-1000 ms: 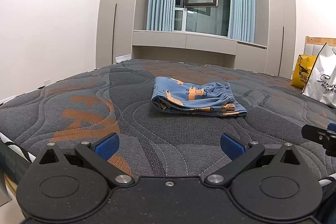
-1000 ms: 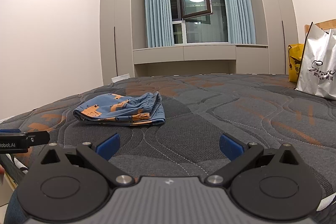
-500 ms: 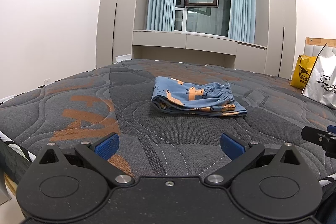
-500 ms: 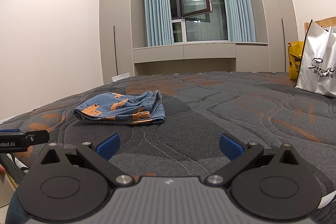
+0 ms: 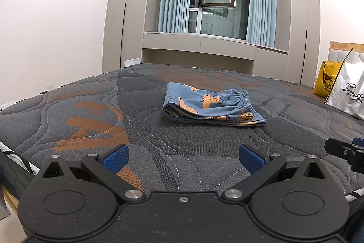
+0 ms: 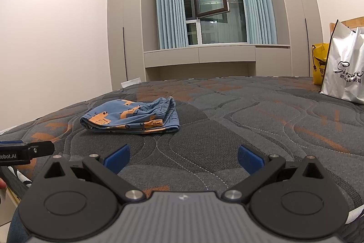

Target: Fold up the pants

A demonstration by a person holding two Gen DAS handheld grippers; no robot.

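The pants [image 5: 209, 106], blue with orange print, lie folded into a compact bundle on the mattress [image 5: 91, 111], about midway across it and well in from its near edge; the gathered waistband faces the side where the bags stand. The left tool [image 5: 183, 155] hovers over the near edge of the mattress with its blue-padded fingers [image 5: 115, 157] spread wide, grasping nothing, well apart from the bundle. The right tool [image 6: 183, 155] sits likewise at the near edge, released and empty, with the pants [image 6: 130, 116] ahead and toward its left. A white shopping bag [image 6: 343, 74] stands on the mattress near its far right corner, a yellow bag [image 6: 318, 63] just behind it.
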